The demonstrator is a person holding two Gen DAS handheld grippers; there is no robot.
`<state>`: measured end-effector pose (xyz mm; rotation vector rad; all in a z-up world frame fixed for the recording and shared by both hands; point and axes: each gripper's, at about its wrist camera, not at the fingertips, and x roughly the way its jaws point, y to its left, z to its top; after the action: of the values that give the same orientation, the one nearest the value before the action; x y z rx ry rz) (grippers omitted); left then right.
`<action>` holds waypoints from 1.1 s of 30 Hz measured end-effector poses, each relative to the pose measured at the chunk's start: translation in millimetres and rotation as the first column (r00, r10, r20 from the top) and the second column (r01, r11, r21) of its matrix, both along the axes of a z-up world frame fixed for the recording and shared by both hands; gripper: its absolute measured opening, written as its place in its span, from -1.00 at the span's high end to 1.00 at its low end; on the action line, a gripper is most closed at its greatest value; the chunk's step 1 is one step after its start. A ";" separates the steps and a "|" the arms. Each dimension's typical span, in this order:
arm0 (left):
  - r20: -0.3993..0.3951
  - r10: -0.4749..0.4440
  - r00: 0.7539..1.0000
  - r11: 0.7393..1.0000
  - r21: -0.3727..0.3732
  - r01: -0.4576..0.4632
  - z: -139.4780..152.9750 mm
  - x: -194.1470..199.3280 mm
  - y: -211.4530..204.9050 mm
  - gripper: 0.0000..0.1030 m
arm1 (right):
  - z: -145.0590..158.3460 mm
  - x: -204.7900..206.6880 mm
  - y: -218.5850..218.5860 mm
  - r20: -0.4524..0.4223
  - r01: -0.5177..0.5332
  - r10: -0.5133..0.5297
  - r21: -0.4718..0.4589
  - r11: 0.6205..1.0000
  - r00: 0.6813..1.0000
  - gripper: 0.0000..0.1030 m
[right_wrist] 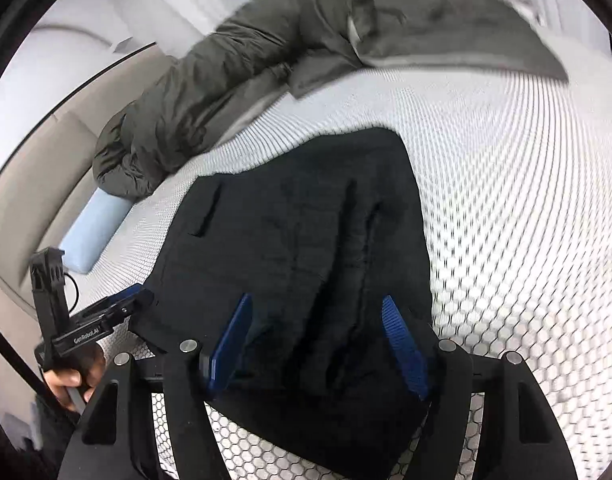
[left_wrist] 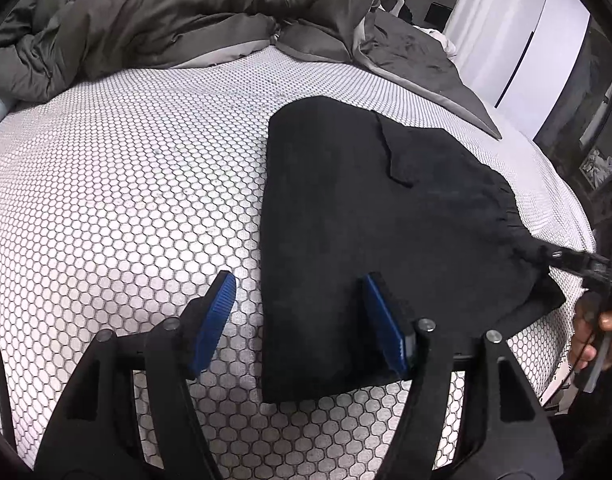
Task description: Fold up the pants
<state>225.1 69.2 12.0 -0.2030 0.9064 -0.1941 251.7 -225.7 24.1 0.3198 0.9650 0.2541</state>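
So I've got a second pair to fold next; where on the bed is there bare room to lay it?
The honeycomb mattress cover lies bare left of the black pants, between them and the grey duvet heaped at the head. A narrower strip shows right of the pants. The near edge is crowded by both open grippers: left gripper, right gripper.

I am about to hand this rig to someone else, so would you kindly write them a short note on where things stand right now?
Left claw: open, holding nothing, straddling the near left edge of the black pants.
Right claw: open, holding nothing, over the near end of the pants.
Pants: lying flat in a compact folded stack on the honeycomb-patterned mattress; the grey duvet is bunched at the far end.
Done: the pants look folded at least once and have been released.
Left: probably one more fold or some tidying; I cannot tell if this is the final shape.
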 end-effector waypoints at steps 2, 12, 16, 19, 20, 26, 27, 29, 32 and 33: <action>0.004 -0.003 1.000 1.000 0.009 0.003 0.2 0.0 -2.9 -0.23 | -12.3 10.3 2.9 -0.012 -0.004 0.004 -0.004 1.000 1.000 -0.30; 0.050 -0.070 0.996 0.998 0.008 0.070 11.9 -15.3 -16.6 -0.29 | 42.4 -18.4 33.4 0.146 -0.077 0.106 -0.196 0.978 0.984 0.58; 0.028 -0.068 0.997 0.995 0.068 0.066 0.3 -13.1 -26.9 -0.31 | 3.7 -3.1 17.7 0.030 0.005 0.003 -0.270 0.963 1.000 0.08; 0.102 -0.097 0.990 0.994 0.059 0.091 17.3 -26.2 -28.8 -0.31 | 29.1 -19.9 19.6 0.136 0.031 0.009 -0.291 0.956 0.991 0.05; 0.136 -0.124 0.983 0.992 0.048 0.118 23.1 -30.3 -31.2 -0.31 | 39.2 -27.1 23.9 0.186 0.038 0.017 -0.290 0.956 0.982 0.05; 0.102 -0.290 0.952 0.957 0.006 0.291 11.4 -15.6 -63.1 -0.21 | 29.7 -12.8 83.7 0.158 -0.156 0.182 -0.164 0.974 0.970 0.18; 0.102 -0.298 0.949 0.954 0.039 0.296 7.2 -16.2 -67.5 0.02 | 18.8 -5.1 97.3 0.122 -0.194 0.217 -0.177 0.965 0.969 0.28; 0.095 -0.305 0.948 0.950 0.107 0.294 1.0 -13.1 -71.6 0.35 | -0.6 4.9 113.4 0.051 -0.228 0.245 -0.217 0.949 0.968 0.37; 0.075 -0.289 0.954 0.957 0.041 0.287 -3.1 -8.6 -51.1 0.72 | -13.7 11.6 122.0 0.005 -0.245 0.262 -0.343 0.907 0.965 0.55; 0.072 -0.277 0.958 0.961 0.040 0.274 -2.9 -8.9 -42.3 0.72 | -11.9 9.9 119.5 0.006 -0.230 0.250 -0.370 0.900 0.968 0.56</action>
<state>216.2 26.9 9.1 -0.0395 0.8585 -0.4442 261.6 -106.2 12.2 -0.1521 0.9772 0.2990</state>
